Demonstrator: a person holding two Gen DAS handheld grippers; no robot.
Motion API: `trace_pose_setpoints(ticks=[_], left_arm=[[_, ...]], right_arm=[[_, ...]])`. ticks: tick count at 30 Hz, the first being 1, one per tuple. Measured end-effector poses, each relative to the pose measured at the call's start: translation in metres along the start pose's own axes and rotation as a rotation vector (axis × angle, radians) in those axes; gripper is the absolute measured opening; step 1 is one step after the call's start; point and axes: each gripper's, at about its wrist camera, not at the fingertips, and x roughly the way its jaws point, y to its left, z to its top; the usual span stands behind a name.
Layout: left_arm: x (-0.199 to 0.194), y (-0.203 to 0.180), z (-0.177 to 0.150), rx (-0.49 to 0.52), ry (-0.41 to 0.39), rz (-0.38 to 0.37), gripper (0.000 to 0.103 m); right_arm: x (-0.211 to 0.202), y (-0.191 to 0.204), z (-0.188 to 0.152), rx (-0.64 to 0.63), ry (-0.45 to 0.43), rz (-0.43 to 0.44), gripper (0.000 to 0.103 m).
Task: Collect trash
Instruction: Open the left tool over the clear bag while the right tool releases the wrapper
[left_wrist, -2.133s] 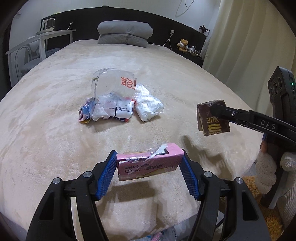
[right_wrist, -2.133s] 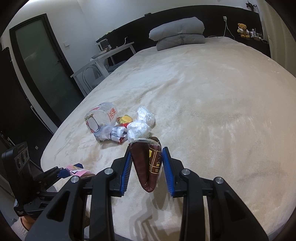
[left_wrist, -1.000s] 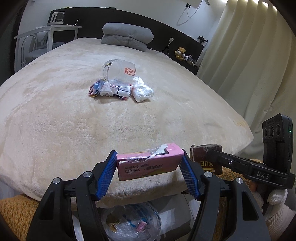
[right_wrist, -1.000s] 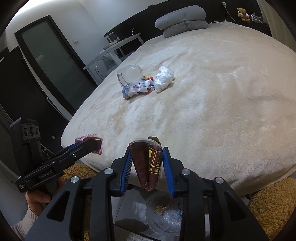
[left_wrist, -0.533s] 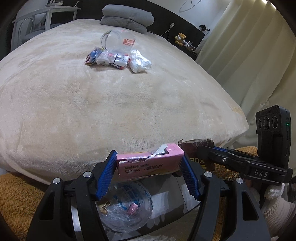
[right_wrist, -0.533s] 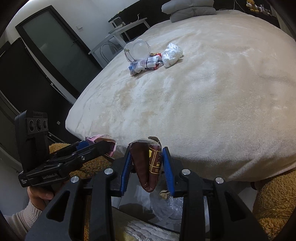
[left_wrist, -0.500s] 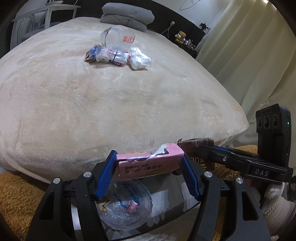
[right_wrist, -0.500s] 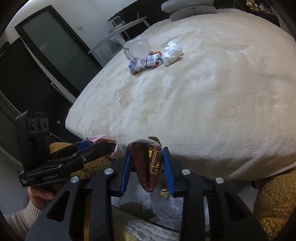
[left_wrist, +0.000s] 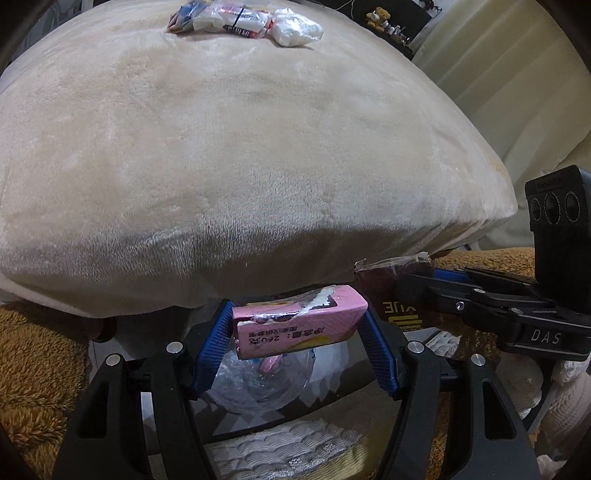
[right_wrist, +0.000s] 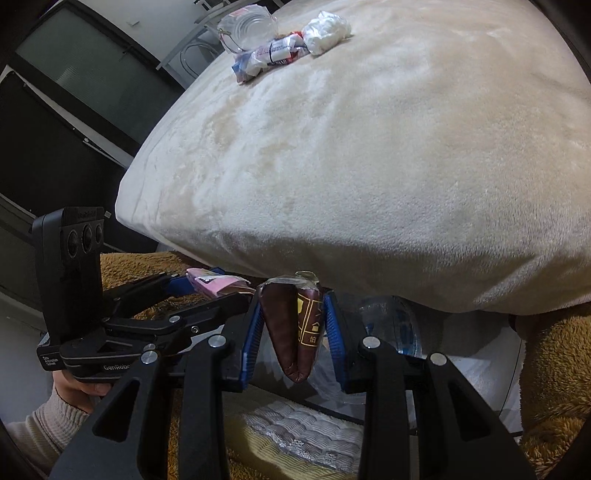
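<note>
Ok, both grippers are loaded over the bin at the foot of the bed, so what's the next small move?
Probably open the left gripper: its pink carton hangs right above the clear-lined bin, so it should drop in.

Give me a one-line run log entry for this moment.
left tool: shut on pink carton | right tool: shut on brown wrapper | both above clear trash bag | trash pile on bed

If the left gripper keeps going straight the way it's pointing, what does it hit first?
Probably the clear plastic bag of trash directly beyond the left gripper and its pink carton; depth is uncertain.
</note>
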Motion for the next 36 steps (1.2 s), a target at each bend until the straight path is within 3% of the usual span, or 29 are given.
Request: trace_pose_setpoints(ticks=[8, 15, 29, 36], left_arm=[[0.028, 0.009, -0.004, -0.046, 0.122, 0.004, 0.066], [0.043, 0.001, -0.008, -0.024, 0.180, 0.015, 0.066], [0.064, -0.003, -0.018, 0.014, 0.308, 0.041, 0.066], [0.065, -0.002, -0.021, 0.018, 0.321, 0.049, 0.066]], right_arm=[[0.022, -0.013, 0.000, 0.065, 0.087, -0.027, 0.034], [0.042, -0.025, -0.003, 0.136, 0.183, -0.058, 0.034], [0.061, -0.030, 0.000, 0.174, 0.234, -0.070, 0.034], [0.060, -0.031, 0.001, 0.171, 0.230, -0.073, 0.034]])
